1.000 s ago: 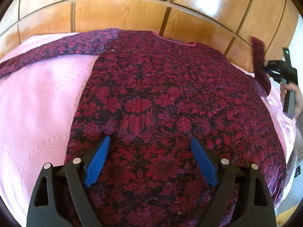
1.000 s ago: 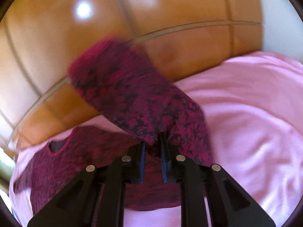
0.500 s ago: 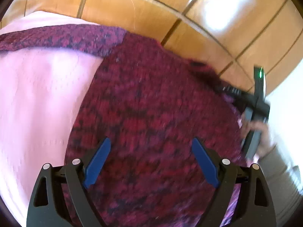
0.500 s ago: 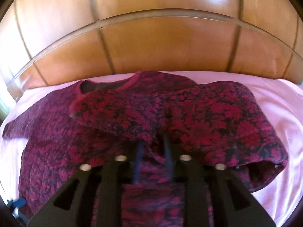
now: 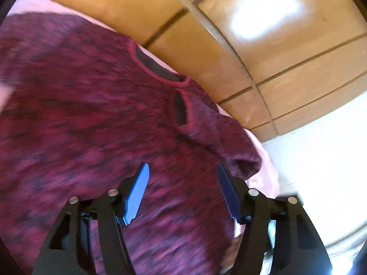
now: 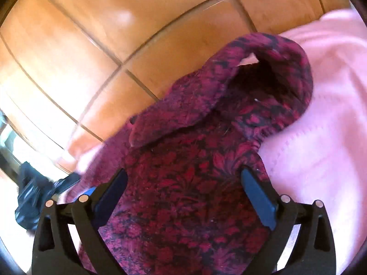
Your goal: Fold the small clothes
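1. Dark red cloth with a black flower pattern makes up the top (image 5: 96,119), which lies spread on a pink blanket (image 6: 325,137).
2. Its round neckline (image 5: 158,68) with a short slit below it points toward the wooden headboard (image 5: 229,52) behind.
3. One sleeve (image 6: 270,73) lies folded back over the body of the top, forming a loose loop with a dark hollow inside.
4. The left gripper (image 5: 182,192) hangs over the top near the folded sleeve end; its blue fingers (image 5: 137,194) have just been closing in but stand apart, and no cloth is pinched between them.
5. The right gripper (image 6: 183,197) hovers over the lower part of the top; its jaws have just been opening and now stand spread wide, with cloth below them but none gripped.
6. A dark bundle (image 6: 29,199) sits blurred at the left edge of the right wrist view; I cannot tell what it is.
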{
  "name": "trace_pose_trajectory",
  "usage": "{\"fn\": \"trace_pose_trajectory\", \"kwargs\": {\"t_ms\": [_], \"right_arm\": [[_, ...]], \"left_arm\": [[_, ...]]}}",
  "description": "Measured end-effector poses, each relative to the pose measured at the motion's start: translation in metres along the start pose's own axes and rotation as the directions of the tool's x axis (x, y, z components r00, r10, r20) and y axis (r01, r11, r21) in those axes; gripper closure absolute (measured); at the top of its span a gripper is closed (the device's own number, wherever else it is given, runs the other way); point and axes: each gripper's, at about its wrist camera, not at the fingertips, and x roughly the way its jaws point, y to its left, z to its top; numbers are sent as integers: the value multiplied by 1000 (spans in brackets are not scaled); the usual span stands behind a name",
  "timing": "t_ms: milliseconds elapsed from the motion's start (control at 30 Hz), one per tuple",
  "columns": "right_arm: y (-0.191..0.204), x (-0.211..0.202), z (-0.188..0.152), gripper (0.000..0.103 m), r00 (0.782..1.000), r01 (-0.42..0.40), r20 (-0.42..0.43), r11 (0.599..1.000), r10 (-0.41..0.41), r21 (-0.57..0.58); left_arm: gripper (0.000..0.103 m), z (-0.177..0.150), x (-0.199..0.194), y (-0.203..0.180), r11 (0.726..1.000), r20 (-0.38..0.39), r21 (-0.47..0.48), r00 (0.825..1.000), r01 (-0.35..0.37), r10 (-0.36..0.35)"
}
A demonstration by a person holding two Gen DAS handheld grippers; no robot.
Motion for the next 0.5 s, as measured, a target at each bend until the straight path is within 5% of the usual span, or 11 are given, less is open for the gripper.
{"fn": "trace_pose_trajectory", "kwargs": {"t_ms": [333, 433, 500], "right_arm": [[-19, 0, -4, 2, 986, -152, 81, 987, 147, 56], [-22, -4, -5, 2, 984, -160, 94, 985, 154, 61], [-19, -9, -5, 2, 987, -139, 88, 989, 134, 51]], "left_arm": [[45, 44, 89, -16, 995, -63, -76, 996, -61, 56], [84, 49, 102, -20, 994, -73, -53, 993, -93, 89], [90, 51, 99, -21, 993, -58, -34, 993, -109, 107]]}}
